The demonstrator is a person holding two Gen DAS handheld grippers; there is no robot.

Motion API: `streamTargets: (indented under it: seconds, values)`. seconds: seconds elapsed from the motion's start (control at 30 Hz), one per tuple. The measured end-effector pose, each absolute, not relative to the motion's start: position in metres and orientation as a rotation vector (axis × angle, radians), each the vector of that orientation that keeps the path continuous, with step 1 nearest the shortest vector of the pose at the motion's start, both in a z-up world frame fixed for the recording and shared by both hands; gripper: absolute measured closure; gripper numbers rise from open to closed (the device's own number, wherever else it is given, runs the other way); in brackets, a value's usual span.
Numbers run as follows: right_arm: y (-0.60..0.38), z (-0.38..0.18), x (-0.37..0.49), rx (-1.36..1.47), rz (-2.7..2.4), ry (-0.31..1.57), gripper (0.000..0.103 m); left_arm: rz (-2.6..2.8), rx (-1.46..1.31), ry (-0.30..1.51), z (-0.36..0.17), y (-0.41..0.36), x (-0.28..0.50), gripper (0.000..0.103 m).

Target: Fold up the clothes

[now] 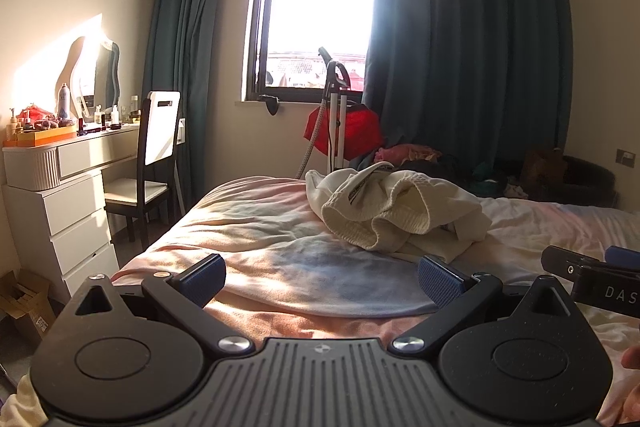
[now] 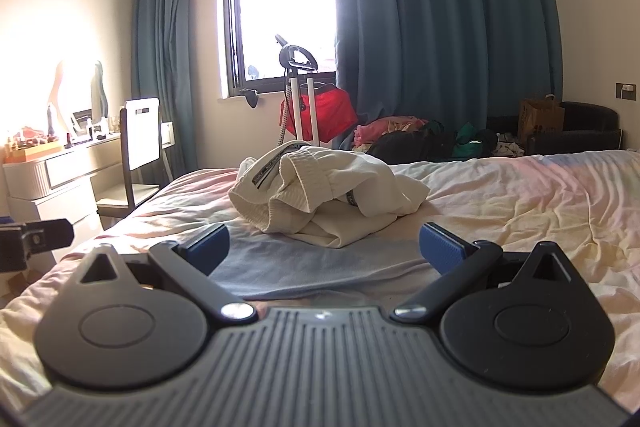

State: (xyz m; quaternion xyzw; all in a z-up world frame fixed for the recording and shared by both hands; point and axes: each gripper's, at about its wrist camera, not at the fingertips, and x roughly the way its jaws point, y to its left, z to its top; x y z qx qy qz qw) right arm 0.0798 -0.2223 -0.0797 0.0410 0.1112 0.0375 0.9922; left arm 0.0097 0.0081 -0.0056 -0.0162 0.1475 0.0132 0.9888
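Note:
A crumpled cream-white garment (image 1: 400,211) with a ribbed hem and a striped band lies in a heap on the bed (image 1: 240,227). A flat pale blue cloth (image 1: 340,279) lies spread in front of it. My left gripper (image 1: 322,277) is open and empty, low over the bed, just short of the blue cloth. My right gripper (image 2: 324,247) is open and empty, facing the same heap (image 2: 328,195) over the blue cloth (image 2: 320,267). The right gripper's tip shows at the right edge of the left wrist view (image 1: 592,275).
A white dresser (image 1: 60,187) with bottles and a mirror, and a chair (image 1: 152,163), stand left of the bed. A garment steamer (image 2: 300,99) with a red item stands by the window. Piled clothes (image 2: 420,139) and a paper bag (image 2: 540,121) lie beyond the bed.

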Motion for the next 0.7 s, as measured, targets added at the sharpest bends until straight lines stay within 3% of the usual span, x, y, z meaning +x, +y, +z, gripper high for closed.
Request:
streamTargets:
  seconds: [0.7]
  values:
    - [-0.236, -0.067, 0.095, 0.208, 0.044, 0.241, 0.0, 0.004, -0.049, 0.307, -0.007, 0.012, 0.012, 0.0]
